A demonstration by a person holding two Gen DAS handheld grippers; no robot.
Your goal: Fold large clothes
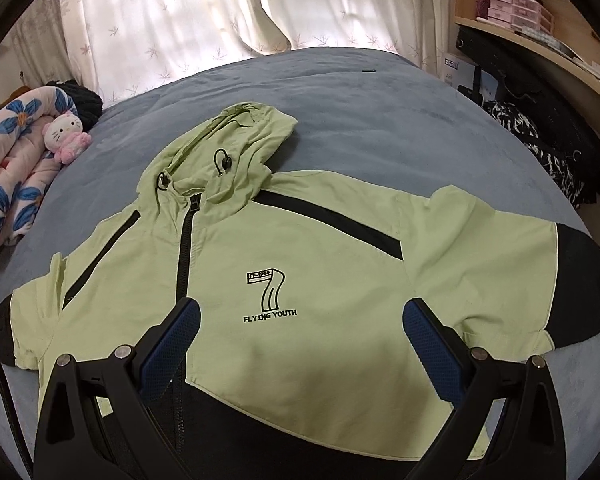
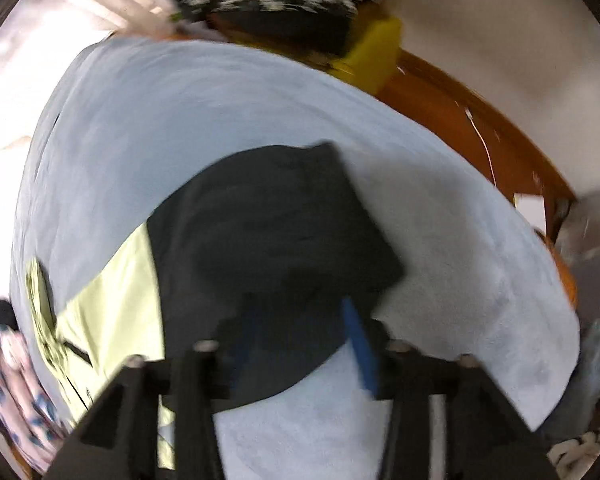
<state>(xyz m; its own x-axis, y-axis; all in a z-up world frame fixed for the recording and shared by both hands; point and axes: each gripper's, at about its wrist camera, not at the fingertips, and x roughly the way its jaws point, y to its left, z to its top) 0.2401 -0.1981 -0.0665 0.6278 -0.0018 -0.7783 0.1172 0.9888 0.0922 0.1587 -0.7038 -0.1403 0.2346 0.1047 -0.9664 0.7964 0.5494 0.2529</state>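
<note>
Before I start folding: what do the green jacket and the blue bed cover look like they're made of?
Green jacket: seems a thin, smooth woven synthetic, matte; it lies flat with shallow soft creases, and the black sleeve end looks alike. Blue bed cover: looks like plush, velvety fabric; its surface shows a mottled brushed nap. Exact fibres can't be told.

- We are in a home bedroom: a wide bed (image 1: 380, 128) covered in a blue-grey sheet fills both views.
- Behind it we see white flower-print curtains (image 1: 172, 20) with daylight coming through.
- A rolled floral quilt (image 1: 16, 168) and a Hello Kitty plush toy (image 1: 66, 138) lie at the bed's edge.
- A wooden desk (image 1: 560, 56) beside the bed carries small pink drawer boxes (image 1: 516, 10).
- We also see an orange-brown wooden floor (image 2: 460, 120).
</note>
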